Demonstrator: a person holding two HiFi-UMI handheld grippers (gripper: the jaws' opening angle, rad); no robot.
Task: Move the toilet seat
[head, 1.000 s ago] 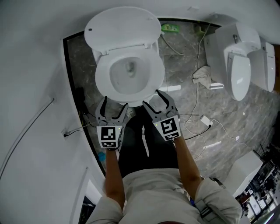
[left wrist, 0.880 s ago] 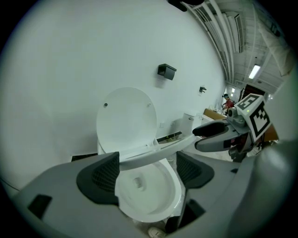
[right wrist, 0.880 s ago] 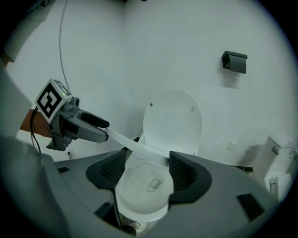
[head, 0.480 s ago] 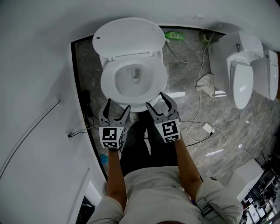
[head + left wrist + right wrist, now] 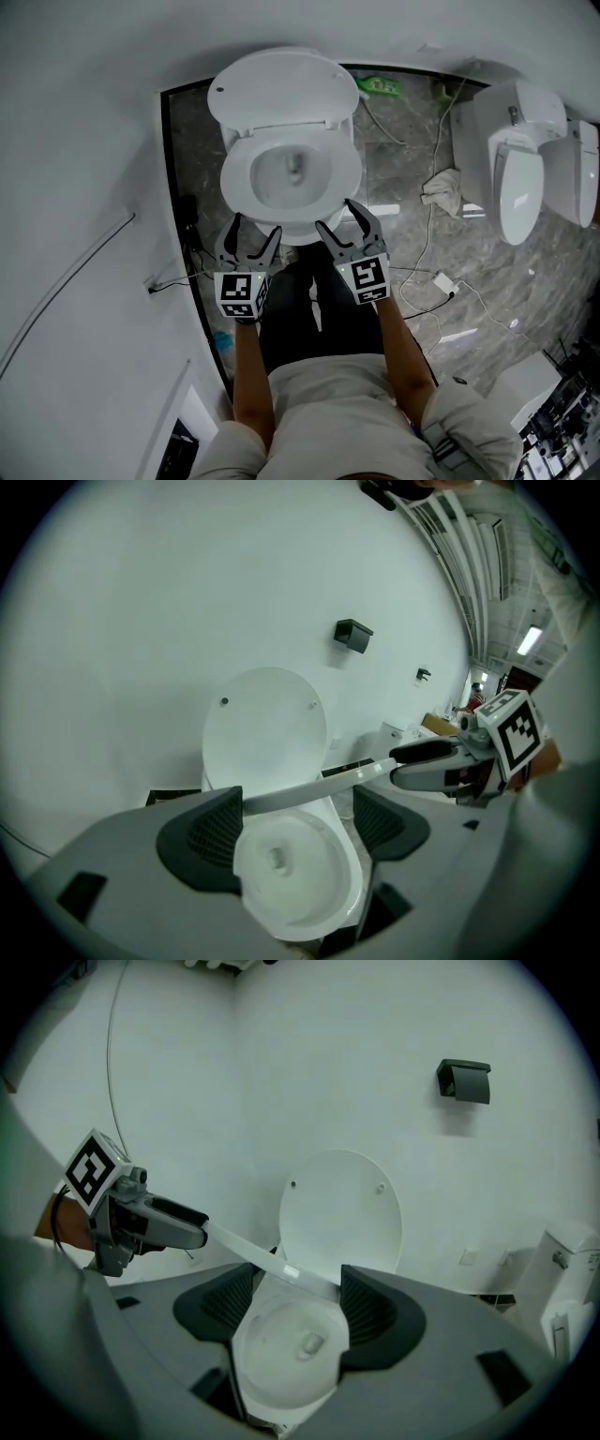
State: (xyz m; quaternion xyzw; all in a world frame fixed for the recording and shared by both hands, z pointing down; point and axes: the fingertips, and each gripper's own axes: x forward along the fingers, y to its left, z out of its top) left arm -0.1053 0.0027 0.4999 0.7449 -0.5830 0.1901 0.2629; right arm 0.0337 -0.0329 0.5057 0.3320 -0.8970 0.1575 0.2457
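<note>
Nearest you, the left gripper (image 5: 255, 230) and the right gripper (image 5: 336, 214) sit side by side at the near rim of the toilet. Each has its jaws spread wide and is pinching nothing.

The near edge of the white plastic toilet seat ring (image 5: 317, 784) runs across both pairs of jaws. In both gripper views it shows edge-on, as a thin band from one gripper to the other. It looks to be resting on the jaws rather than clamped, with its near edge a little above the white ceramic bowl (image 5: 292, 169).

So the step in hand is probably raising the seat:

- **Lift evenly.** Raise both hands at the same pace, so the ring stays level from left to right and does not twist on its hinges at the far end.
- **Stay under the edge.** The seat is only cradled and could slide off smooth jaws. Hold your jaws well under the edge and tip the grippers up as the seat rises.
- **Follow the hinge.** Move the hands up and away from you in an arc, not straight up.

Beyond the bowl, the white oval plastic lid (image 5: 281, 89) stands open against the white wall. Slow down as the ring nears it and set the ring down gently against it rather than letting it drop.
</note>
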